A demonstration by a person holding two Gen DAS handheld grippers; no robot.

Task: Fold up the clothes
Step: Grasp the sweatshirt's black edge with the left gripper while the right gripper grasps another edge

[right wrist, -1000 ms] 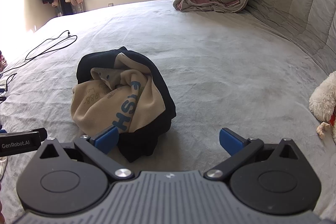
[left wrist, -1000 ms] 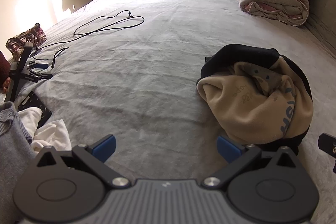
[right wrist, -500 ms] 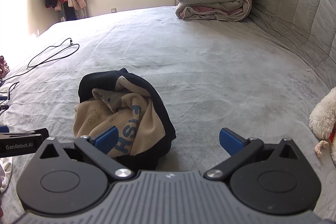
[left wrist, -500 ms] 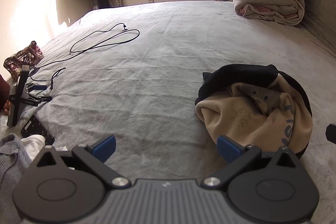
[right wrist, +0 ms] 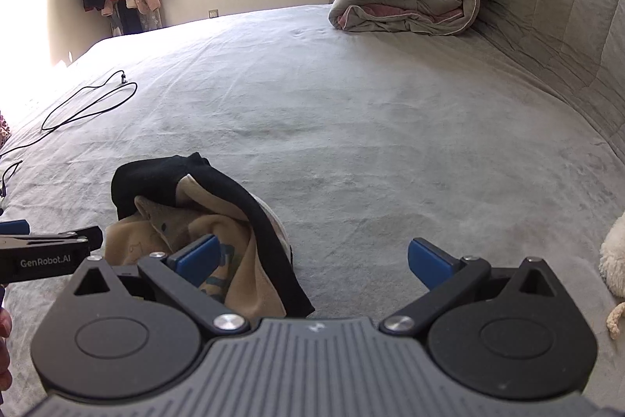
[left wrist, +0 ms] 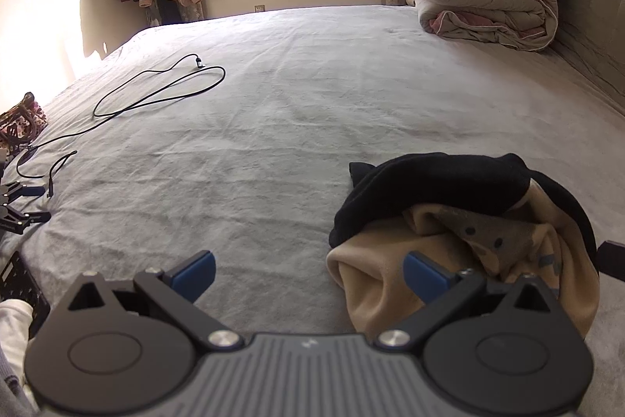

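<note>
Crumpled black-and-tan garment (left wrist: 465,221) (right wrist: 218,221) bunched in heap on grey bed.

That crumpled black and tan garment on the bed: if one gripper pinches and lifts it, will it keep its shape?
Probably not. The garment lies bunched in soft folds, so it would likely droop and unfurl. Its fleecy-looking tan lining suggests it shouldn't slip easily.

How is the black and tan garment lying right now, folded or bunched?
Bunched: the black and tan fleece garment sits in a crumpled heap on the grey bedspread.
</note>
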